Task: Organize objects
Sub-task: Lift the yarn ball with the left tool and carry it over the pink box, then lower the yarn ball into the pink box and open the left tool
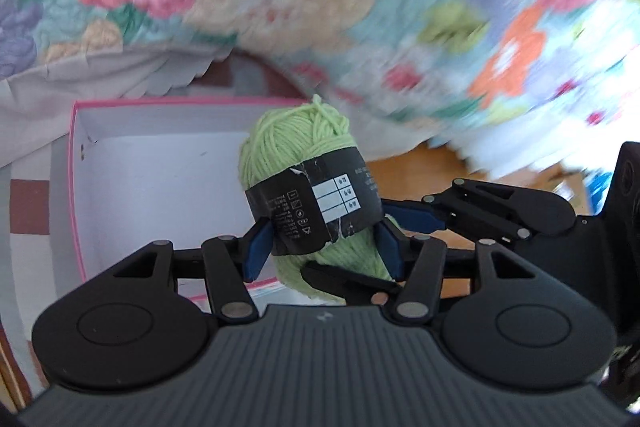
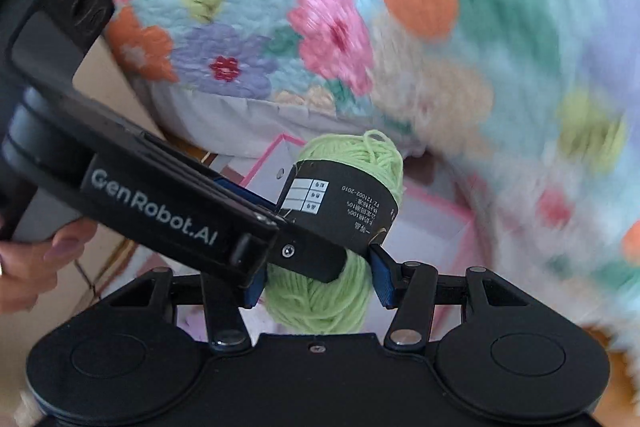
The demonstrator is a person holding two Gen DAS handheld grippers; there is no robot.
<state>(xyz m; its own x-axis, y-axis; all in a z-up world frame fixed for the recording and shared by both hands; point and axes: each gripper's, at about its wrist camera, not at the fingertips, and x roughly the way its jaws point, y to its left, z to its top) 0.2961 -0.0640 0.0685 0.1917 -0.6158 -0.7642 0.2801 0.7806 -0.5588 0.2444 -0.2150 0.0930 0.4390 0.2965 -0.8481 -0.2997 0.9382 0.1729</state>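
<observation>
Both grippers were on the same thing here: a small skein of pale green yarn (image 1: 298, 147) wrapped in a black paper band (image 1: 316, 207) printed with white squares and care symbols. The left gripper (image 1: 322, 247) had its blue pads (image 1: 256, 247) pressed in on either side of the skein's lower half, jaws about half apart, the yarn filling the gap between them. The right gripper (image 2: 320, 279) gripped that skein (image 2: 356, 155) too, coming in from the left gripper's right side, its blue pads (image 2: 382, 277) squeezing the yarn just under the band, likewise roughly halfway closed.

Beyond and below the left gripper's fingers sat an open white cardboard box with a pink rim (image 1: 74, 163), its pale floor bare where it showed; the skein hung in front of the box's right edge, held up clear of it. Ahead of both grippers spread a quilted floral bedspread (image 1: 280, 7) in pink, orange, lilac and teal, heavily blurred. In the right wrist view, a person's hand (image 2: 32, 263) showed low at the left, fingers curled round the left gripper's handle, with the box (image 2: 464, 231) peeking out behind the yarn.
</observation>
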